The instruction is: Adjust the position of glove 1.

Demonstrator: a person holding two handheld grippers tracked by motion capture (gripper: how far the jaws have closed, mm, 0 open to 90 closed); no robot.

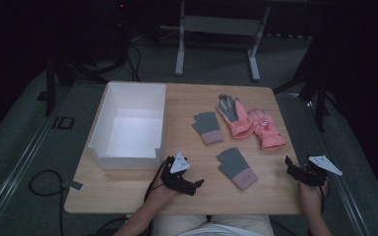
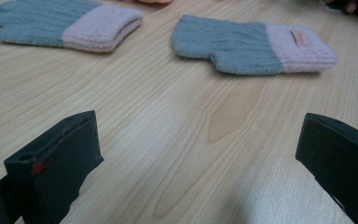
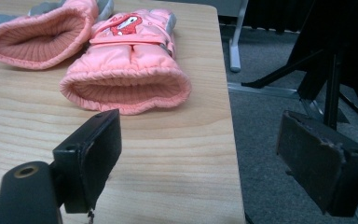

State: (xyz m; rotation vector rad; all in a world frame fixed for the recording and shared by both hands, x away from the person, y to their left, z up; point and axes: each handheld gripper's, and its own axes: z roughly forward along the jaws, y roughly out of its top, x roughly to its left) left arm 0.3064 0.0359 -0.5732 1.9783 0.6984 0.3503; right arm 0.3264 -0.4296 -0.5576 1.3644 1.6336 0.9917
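Two grey knitted gloves with pink cuffs lie on the wooden table (image 1: 128,191), the near one (image 1: 236,167) (image 2: 242,44) and the far one (image 1: 207,127) (image 2: 70,23). Two pink padded gloves lie at the back right, one palm up (image 1: 236,117) (image 3: 42,37), the other (image 1: 267,129) (image 3: 130,70) with its cuff toward me. My left gripper (image 1: 197,185) (image 2: 200,149) rests low on the table, open and empty, pointing at the near grey glove. My right gripper (image 1: 290,167) (image 3: 205,154) stands open and empty at the table's right edge, short of the pink cuff.
An empty white box (image 1: 101,125) stands on the left half of the table. The table's right edge (image 3: 235,154) runs between my right jaws, with grey floor (image 3: 270,126) beyond. A table frame (image 1: 216,29) and dark stands are behind.
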